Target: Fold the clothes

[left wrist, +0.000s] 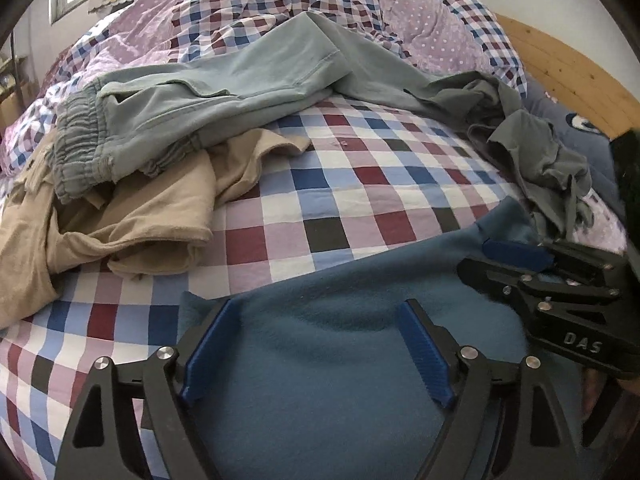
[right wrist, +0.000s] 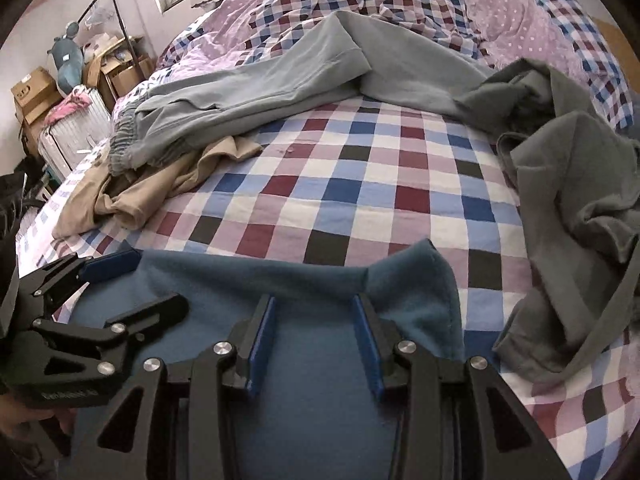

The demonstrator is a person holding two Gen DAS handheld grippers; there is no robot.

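Observation:
A blue fleece garment [left wrist: 340, 288] [right wrist: 240, 280] lies flat on the near part of the checked bed sheet [left wrist: 360, 184] [right wrist: 360, 184]. My left gripper [left wrist: 320, 306] [right wrist: 162, 280] is open wide just above the fleece, close to its far left edge. My right gripper [right wrist: 315, 299] [left wrist: 474, 257] is open over the right part of the fleece, near a raised corner of the cloth. Neither gripper has cloth pinched between its blue pads. The near part of the fleece is hidden under the gripper bodies.
Pale grey-green trousers [left wrist: 240, 80] [right wrist: 280, 76] stretch across the far bed, over a crumpled beige garment [left wrist: 140, 208] [right wrist: 160, 188] at left. A dark grey garment [left wrist: 540, 152] [right wrist: 580, 184] is heaped at right. A bunched quilt [left wrist: 280, 0], wooden headboard [left wrist: 560, 68] and suitcase [right wrist: 72, 128] lie beyond.

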